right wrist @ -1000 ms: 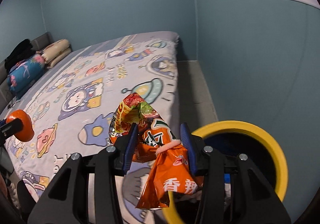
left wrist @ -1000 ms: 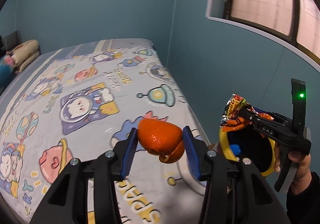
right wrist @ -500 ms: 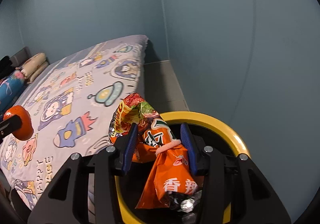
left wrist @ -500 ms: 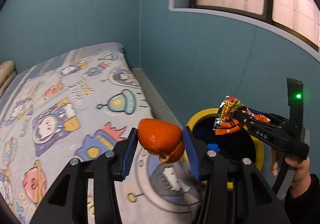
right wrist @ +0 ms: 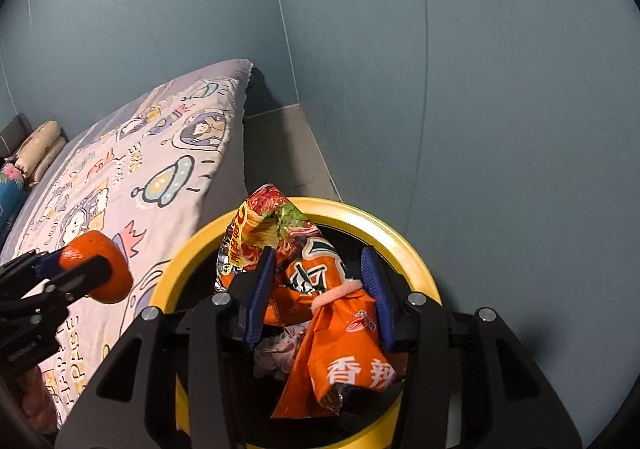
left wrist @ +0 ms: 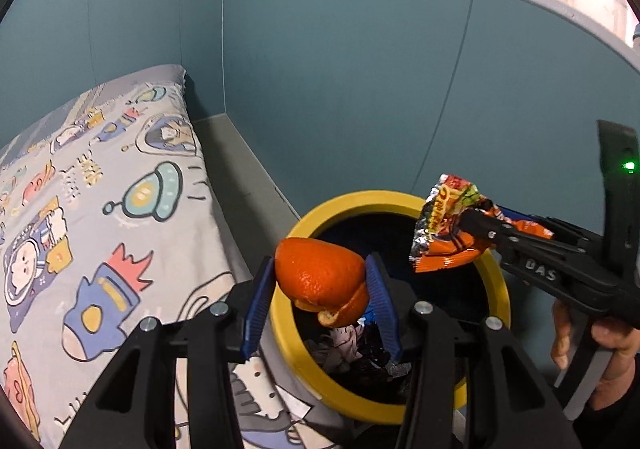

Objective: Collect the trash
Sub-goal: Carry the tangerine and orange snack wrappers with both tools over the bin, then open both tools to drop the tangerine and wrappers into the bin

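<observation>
Orange peel (left wrist: 320, 281) sits clamped between the two blue pads of the left gripper (left wrist: 322, 299), which is closed on it from both sides. The peel hangs over the near left rim of the yellow bin (left wrist: 372, 201). The right gripper (right wrist: 320, 289) is narrowed around a crumpled orange snack wrapper (right wrist: 336, 337); the wrapper touches the left pad, but contact with the right pad I cannot tell. This wrapper is directly above the bin opening. Inside the bin lies dark and pale trash (left wrist: 348, 345). The bin stands on the grey floor (right wrist: 280, 145) between the bed with cartoon sheet (left wrist: 100, 209) and the blue wall (left wrist: 360, 89).
</observation>
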